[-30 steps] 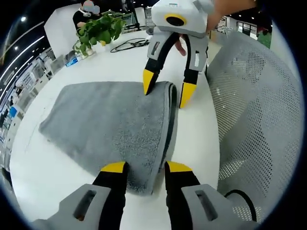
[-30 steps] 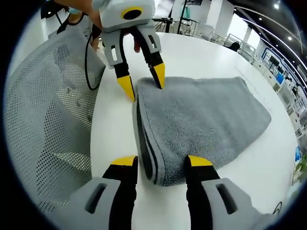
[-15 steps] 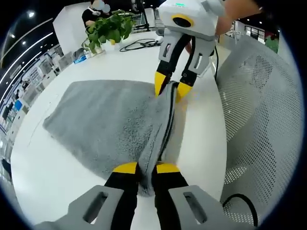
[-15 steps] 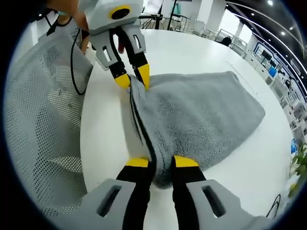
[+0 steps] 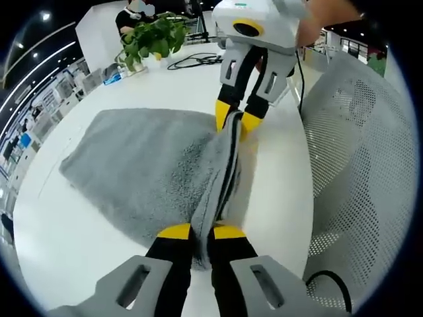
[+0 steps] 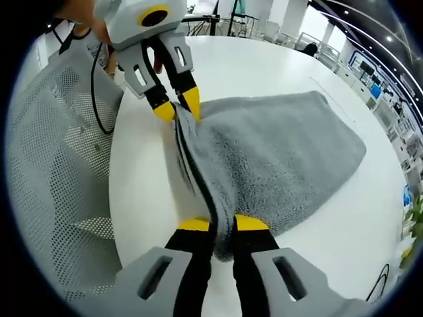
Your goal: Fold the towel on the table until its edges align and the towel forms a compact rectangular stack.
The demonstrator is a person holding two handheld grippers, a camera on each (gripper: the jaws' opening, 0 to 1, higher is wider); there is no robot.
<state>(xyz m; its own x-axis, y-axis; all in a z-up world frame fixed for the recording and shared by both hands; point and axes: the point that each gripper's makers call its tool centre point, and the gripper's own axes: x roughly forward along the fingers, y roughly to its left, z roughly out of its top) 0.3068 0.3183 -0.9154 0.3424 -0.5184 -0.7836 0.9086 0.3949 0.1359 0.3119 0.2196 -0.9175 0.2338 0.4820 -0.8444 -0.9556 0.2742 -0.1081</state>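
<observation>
Left gripper view has your left claw [image 5: 201, 232] clenched on the near corner of the grey towel [image 5: 145, 168], its yellow tips pinching the folded edge where the layers stack. At the far end of that same edge your right claw [image 5: 236, 121] is clamped on the towel's other corner, so the fold runs taut between the two claws and is raised a little above the white desk [image 5: 59, 254]. Away from the fold, the towel's body lies spread flat on the desk. Beyond the towel's far side stand a potted plant [image 5: 151, 41] and a black cable [image 5: 188, 61]. A grey mesh chair [image 5: 357, 158] sits just beside the desk edge nearest the fold. From the right gripper view, your right claw [image 6: 214, 224] grips the towel [image 6: 277, 158] corner close to the lens, and your left claw [image 6: 177, 107] holds the far corner, the chair [image 6: 59, 165] alongside.
</observation>
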